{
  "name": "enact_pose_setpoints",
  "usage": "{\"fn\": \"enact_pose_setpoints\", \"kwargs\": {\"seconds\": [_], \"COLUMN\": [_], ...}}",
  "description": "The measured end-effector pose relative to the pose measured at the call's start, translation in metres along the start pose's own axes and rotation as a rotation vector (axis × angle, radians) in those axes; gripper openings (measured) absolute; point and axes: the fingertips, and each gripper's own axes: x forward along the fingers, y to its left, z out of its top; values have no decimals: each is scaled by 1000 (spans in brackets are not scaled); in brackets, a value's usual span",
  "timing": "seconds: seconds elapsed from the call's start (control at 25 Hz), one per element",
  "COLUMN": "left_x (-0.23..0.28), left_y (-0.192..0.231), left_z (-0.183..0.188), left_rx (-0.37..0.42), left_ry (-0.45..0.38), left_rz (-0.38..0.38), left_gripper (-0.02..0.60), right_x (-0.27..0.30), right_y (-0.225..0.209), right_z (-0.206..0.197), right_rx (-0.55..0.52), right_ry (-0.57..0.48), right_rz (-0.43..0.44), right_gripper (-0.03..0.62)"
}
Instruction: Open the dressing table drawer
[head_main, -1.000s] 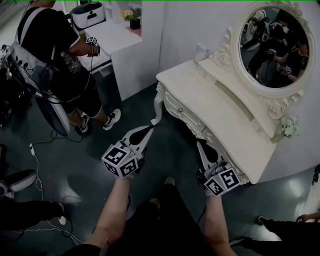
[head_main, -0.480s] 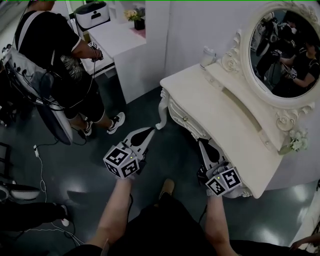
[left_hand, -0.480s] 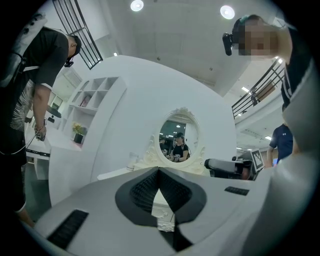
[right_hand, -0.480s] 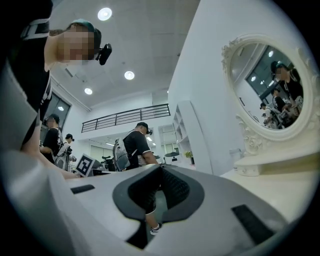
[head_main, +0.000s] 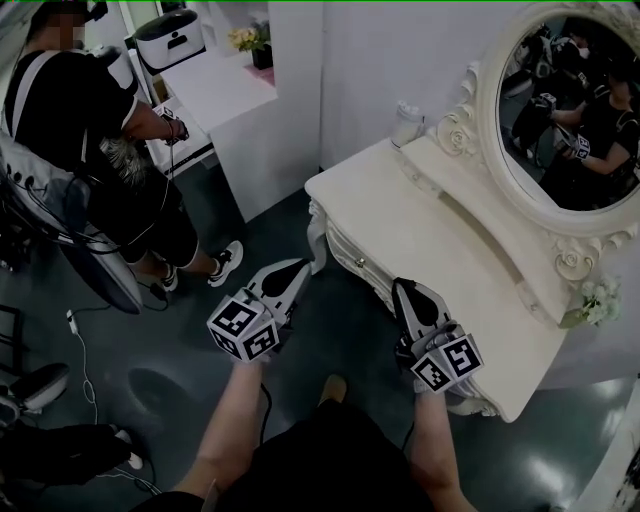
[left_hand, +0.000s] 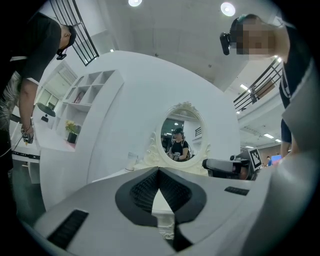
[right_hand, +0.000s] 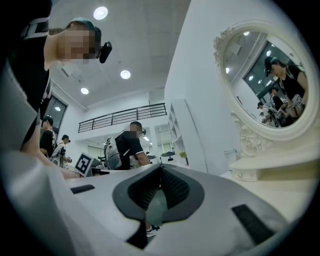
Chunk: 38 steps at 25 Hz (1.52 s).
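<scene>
Both of your tongs are pinched shut with nothing in them. The left tongs (head_main: 302, 266) point at the carved corner leg (head_main: 316, 232) of the dressing table (head_main: 430, 225), and the right tongs (head_main: 401, 288) lie just beside its front edge. The drawer (head_main: 350, 255) sits closed in that front, between the two tips, its small knob (head_main: 358, 263) facing you. On the worktop, a clear jar (head_main: 405, 122) stands at the far corner below the oval mirror (head_main: 560, 110), and white flowers (head_main: 598, 298) sit at the right end. To your left, well apart, a person (head_main: 100, 130) stands by a white desk (head_main: 225, 90), with cables (head_main: 80, 350) trailing across the floor.
</scene>
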Motion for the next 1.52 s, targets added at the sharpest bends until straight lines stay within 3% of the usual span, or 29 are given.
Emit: {"fn": "enact_pose_setpoints", "kwargs": {"seconds": [0.6,1.12,1.52], "left_x": [98,146,221], "left_y": [18,25,32], "left_z": [-6,-18,-33], "left_rx": [-11,-19,-54], "left_ry": [1,55,88], "left_rz": [-41,-72,-189], "left_gripper": [2,2,2], "right_x": [24,32,54], "right_y": [-88,-130,-181], "right_z": [8,-1,-4], "right_rx": [-6,55,59], "right_ry": [4,3,15], "right_rz": [-19,-56,-114], "right_gripper": [5,5,5]}}
